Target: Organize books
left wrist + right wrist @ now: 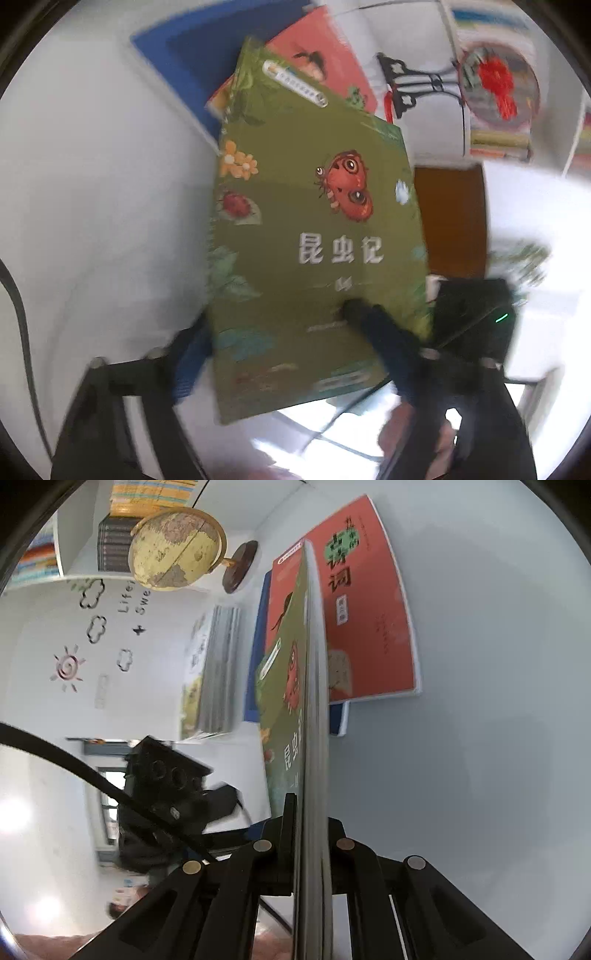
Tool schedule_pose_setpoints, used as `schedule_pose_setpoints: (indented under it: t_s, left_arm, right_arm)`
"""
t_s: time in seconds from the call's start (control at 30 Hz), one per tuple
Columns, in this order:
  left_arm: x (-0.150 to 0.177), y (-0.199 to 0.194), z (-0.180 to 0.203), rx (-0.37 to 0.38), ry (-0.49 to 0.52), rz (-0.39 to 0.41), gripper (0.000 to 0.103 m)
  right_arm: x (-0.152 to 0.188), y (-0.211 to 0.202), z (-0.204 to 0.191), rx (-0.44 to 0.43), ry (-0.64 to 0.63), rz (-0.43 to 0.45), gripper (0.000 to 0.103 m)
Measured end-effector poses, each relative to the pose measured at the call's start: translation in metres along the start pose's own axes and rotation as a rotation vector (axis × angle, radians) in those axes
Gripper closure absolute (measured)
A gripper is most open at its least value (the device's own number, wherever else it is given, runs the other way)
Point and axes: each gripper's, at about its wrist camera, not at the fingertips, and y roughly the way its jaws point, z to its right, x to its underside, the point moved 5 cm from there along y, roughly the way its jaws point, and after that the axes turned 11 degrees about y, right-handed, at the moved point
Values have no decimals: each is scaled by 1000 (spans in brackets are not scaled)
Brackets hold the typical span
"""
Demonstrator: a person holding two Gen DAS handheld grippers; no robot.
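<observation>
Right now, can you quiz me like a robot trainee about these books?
1. True or false: the green book lies flat on the red book.
2. Which gripper clamps the green book's edge?
3. Which stands by the shelf? A globe, B teddy, C kettle.
Key: 1 false, it is held up on edge; 2 the right gripper; 3 A.

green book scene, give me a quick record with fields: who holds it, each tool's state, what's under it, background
held book: green book, off the table
right tool: shut on the green book's edge
left tool: open, a finger either side of the green book, not clamping
underneath: red book lying on blue book
surface: white table
background: globe, shelved books
</observation>
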Motion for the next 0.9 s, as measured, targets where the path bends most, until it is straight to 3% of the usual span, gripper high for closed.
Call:
schedule_pose_setpoints:
  t_s: [0.03,0.13,0.33,0.6,0.9]
  left_arm:
    - [0,-4,4,-31,40,19,53]
    - [-10,-18,16,-121,141,78,70]
    - [-22,-34,33,-229,261,120,70]
    - [-23,-32,33,-212,273,111,71]
    - [-29,-35,43,-187,290,126,71]
  right_arm:
    - [0,-4,0,15,-20,9,97]
    - [-5,-13,-9,42,-80,63,95]
    - [-1,-19,-34,133,-240,136,93]
    - [4,-25,-40,207,-300,184,92]
    - [8,-40,-46,233,-330,228,92]
